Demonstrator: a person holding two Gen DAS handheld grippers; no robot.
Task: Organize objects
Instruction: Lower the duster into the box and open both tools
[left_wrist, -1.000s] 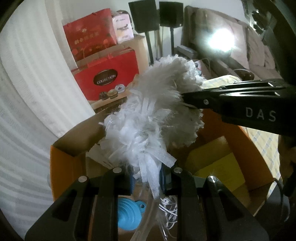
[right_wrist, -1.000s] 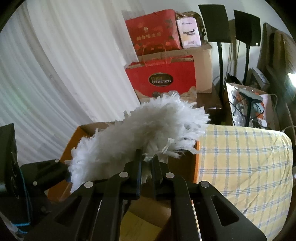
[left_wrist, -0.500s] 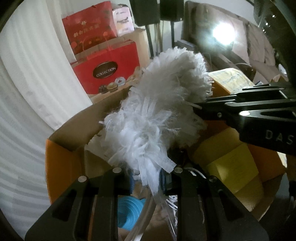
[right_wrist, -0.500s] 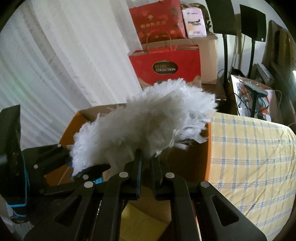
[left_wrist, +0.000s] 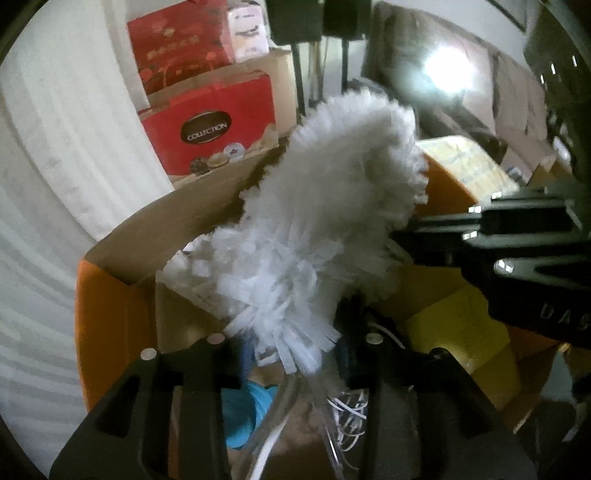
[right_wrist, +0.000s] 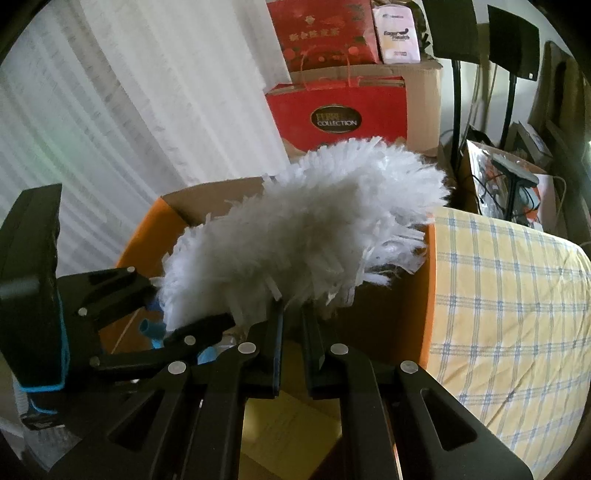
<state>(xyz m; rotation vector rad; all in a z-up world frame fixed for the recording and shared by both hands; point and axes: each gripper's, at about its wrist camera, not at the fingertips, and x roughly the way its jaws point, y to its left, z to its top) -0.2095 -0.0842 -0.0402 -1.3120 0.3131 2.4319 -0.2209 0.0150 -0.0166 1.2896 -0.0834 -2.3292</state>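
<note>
A fluffy white duster (left_wrist: 317, 229) hangs over an open orange cardboard box (left_wrist: 110, 314). My right gripper (right_wrist: 293, 314) is shut on the duster (right_wrist: 314, 229) at its near edge, and it enters the left wrist view from the right (left_wrist: 436, 236). My left gripper (left_wrist: 295, 343) has its jaws opening, with the duster's lower strands loose between the fingers. It shows in the right wrist view (right_wrist: 173, 302) at the duster's left end. Inside the box lie a blue funnel (left_wrist: 240, 413), a white cable (left_wrist: 347, 410) and a yellow packet (left_wrist: 461, 332).
Behind the box (right_wrist: 424, 295) stand red gift bags (right_wrist: 340, 110) against a brown carton. A white curtain (right_wrist: 129, 110) fills the left. A yellow checked cloth (right_wrist: 509, 314) covers the surface to the right, and black stands (right_wrist: 454, 74) rise at the back.
My left gripper's fingers have spread apart and no longer pinch the duster's end. The right gripper and the duster have sunk a little toward the box.
</note>
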